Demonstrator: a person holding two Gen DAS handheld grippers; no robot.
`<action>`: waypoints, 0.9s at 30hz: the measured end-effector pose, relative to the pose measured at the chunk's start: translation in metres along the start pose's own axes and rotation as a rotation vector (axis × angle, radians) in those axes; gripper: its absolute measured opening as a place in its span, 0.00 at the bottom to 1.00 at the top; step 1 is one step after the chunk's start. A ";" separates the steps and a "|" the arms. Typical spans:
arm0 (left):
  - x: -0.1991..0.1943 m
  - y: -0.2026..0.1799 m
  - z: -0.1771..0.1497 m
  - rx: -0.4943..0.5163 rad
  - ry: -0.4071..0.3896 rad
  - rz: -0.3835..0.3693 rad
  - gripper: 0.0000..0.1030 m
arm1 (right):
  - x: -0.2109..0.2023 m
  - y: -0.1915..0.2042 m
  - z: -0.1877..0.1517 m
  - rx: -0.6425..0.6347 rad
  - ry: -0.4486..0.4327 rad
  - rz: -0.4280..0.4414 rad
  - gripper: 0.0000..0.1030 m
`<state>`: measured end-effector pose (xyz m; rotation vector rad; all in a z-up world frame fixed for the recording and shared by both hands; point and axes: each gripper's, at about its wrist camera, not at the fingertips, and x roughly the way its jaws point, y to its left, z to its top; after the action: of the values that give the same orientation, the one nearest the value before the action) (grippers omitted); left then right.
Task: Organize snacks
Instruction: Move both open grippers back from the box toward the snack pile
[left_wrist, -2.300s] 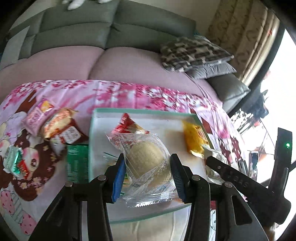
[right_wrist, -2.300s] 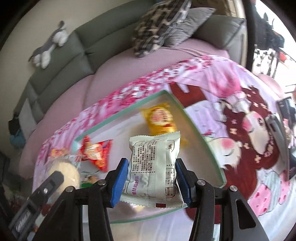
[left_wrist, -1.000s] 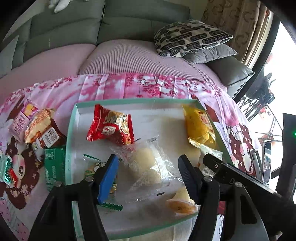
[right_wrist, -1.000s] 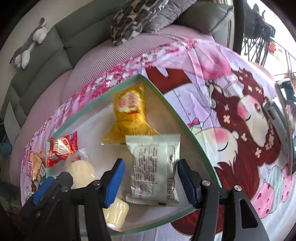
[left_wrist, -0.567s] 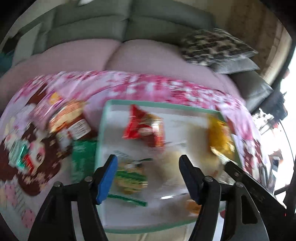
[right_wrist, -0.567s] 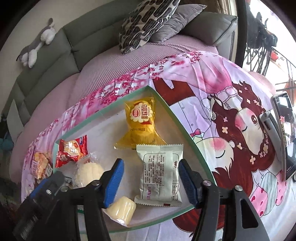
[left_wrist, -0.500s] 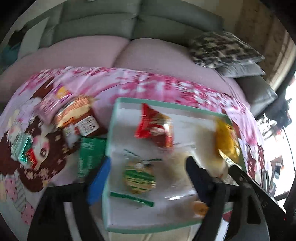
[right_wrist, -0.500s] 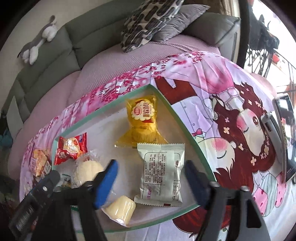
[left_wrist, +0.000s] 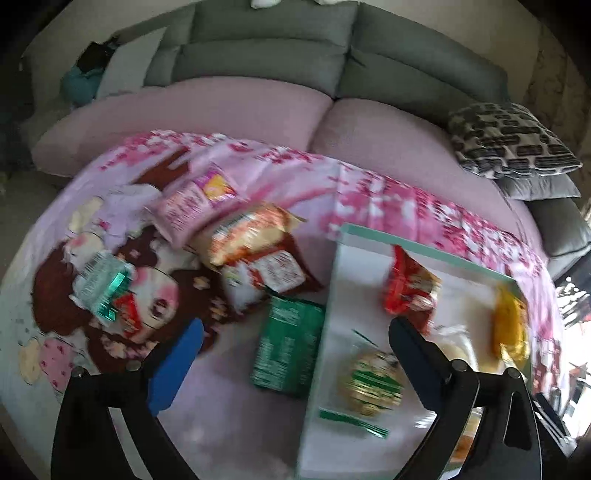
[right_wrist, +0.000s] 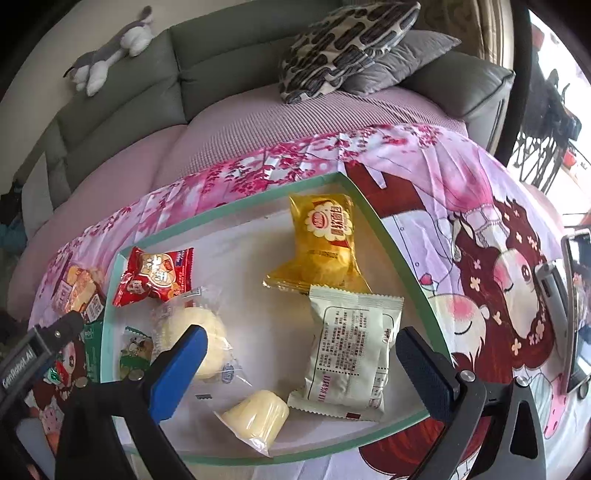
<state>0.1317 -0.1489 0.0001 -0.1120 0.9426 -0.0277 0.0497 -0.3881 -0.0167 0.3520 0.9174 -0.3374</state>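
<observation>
White mint-rimmed rectangular tray holds red packet, yellow packet, pale printed sachet; right gripper, jaws opening wide, empty above sachet; left gripper, opening, empty over green packet left of tray.

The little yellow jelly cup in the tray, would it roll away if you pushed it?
Probably: the jelly cup looks rounded and lies on its side. Its glossy wrapper may slip. It appears small, so likely light.

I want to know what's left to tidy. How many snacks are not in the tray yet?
4: pink packet, orange-and-red packet, green packet beside the tray, and a silvery-teal one farthest left. Others might be out of view.
</observation>
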 end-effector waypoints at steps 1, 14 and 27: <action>-0.001 0.004 0.002 0.002 -0.013 0.017 0.98 | -0.001 0.001 0.000 -0.007 -0.006 0.001 1.00; -0.025 0.085 0.021 -0.059 -0.125 0.091 0.99 | -0.015 0.026 -0.002 -0.082 -0.126 0.078 1.00; -0.032 0.167 0.026 -0.129 -0.093 0.224 0.99 | -0.018 0.089 -0.012 -0.173 -0.127 0.211 1.00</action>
<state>0.1291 0.0220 0.0230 -0.1254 0.8592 0.2435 0.0690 -0.3013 0.0052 0.2620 0.7707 -0.0848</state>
